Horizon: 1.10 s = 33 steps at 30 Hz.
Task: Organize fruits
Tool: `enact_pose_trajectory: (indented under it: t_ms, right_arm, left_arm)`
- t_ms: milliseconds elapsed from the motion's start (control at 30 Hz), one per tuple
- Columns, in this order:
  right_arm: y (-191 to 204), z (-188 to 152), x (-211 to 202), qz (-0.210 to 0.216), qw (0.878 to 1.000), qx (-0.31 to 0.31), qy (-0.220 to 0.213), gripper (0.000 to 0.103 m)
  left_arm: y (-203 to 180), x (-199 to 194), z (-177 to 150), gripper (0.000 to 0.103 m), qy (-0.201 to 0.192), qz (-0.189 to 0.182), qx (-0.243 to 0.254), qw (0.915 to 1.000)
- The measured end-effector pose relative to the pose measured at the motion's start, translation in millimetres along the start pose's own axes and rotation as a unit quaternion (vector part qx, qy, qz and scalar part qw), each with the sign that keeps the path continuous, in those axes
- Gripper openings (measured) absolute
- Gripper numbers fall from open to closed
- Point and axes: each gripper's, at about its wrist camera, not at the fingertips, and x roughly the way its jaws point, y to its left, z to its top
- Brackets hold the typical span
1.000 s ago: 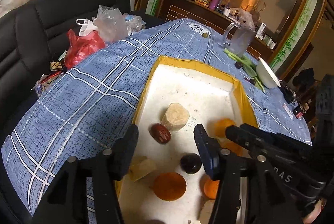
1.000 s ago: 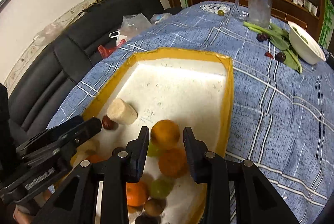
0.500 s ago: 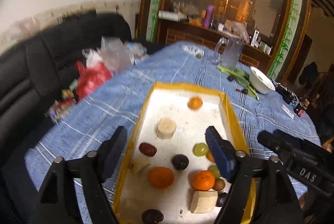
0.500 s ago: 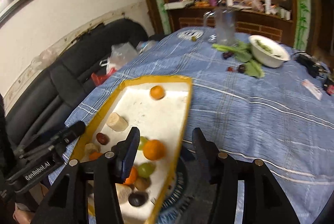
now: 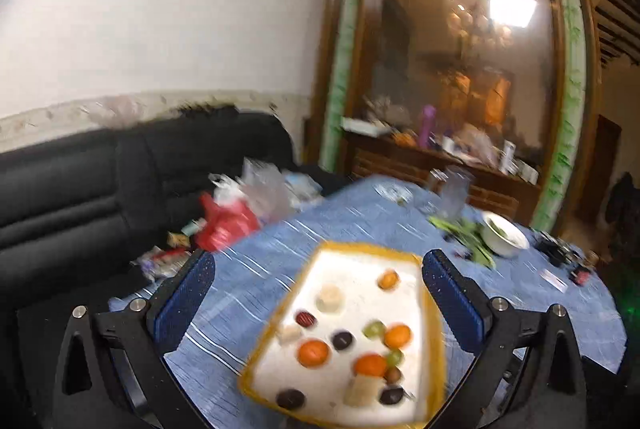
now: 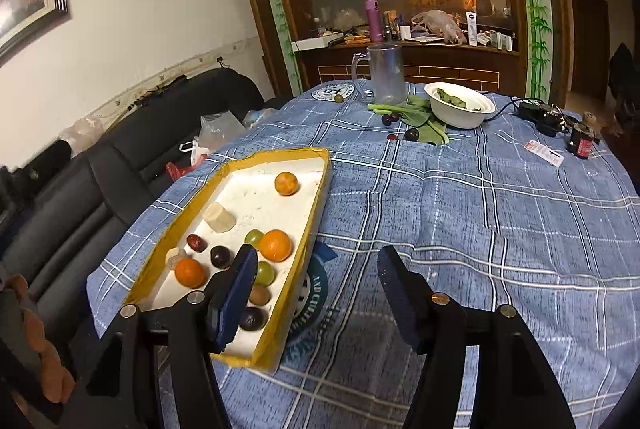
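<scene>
A yellow-rimmed white tray [image 6: 318, 205] [image 5: 434, 313] lies on the blue checked tablecloth. It holds several fruits: oranges [image 6: 286, 183] [image 6: 275, 245] [image 5: 314, 353], green grapes [image 6: 253, 237], dark plums [image 6: 220, 256] [image 5: 343, 339], a red date [image 6: 195, 242] and pale cut pieces [image 6: 219, 217] [image 5: 330, 298]. My left gripper [image 5: 318, 289] hangs raised above the tray's near end, jaws opening wide, nothing between them. My right gripper [image 6: 316, 283] is over the cloth beside the tray's right edge, jaws opening, empty.
At the table's far end stand a glass mug [image 6: 384, 73], a white bowl [image 6: 460, 105] with greens, leafy vegetables and dark plums [image 6: 411, 135]. A cable and small items [image 6: 544, 117] lie at the right. A black sofa [image 6: 132, 149] with plastic bags [image 5: 228, 221] runs along the left.
Both grippers have pulled back and risen away from the tray while their jaws widened. An orange now lies at the tray's far end. The left view is blurred by motion.
</scene>
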Motion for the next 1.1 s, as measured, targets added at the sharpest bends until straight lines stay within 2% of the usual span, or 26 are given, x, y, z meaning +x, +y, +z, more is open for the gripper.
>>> enact_pose_trajectory:
  t_ms: [167,367,600,700,1100]
  right_arm:
    - [1.4,-9.3,-7.8,0.002,1.000,-0.001,0.001,0.068]
    - [0.7,-14.4,-14.0,-0.008,1.000,-0.002,-0.002,0.071]
    - [7.0,-20.3,-14.7,-0.030,0.999,-0.015,-0.002,0.077]
    - [11.1,-22.3,-12.4,-0.036,0.999,-0.021,0.003,0.078]
    - [23.9,-26.2,-1.8,-0.053,0.998,-0.035,0.022,0.081]
  left_arm:
    - [-12.8,5.9,-9.2,0.103,0.045,-0.027,0.023,0.9984]
    - [-22.4,7.1,-20.3,0.103,0.072,-0.044,0.039,0.9957]
    - [-18.9,17.7,-32.0,0.103,0.116,-0.050,0.027,0.9917]
    - [-17.8,19.8,-35.7,0.103,0.123,-0.038,0.031,0.9912]
    - [-14.3,21.0,-46.4,0.103,0.146,-0.048,0.037,0.9873]
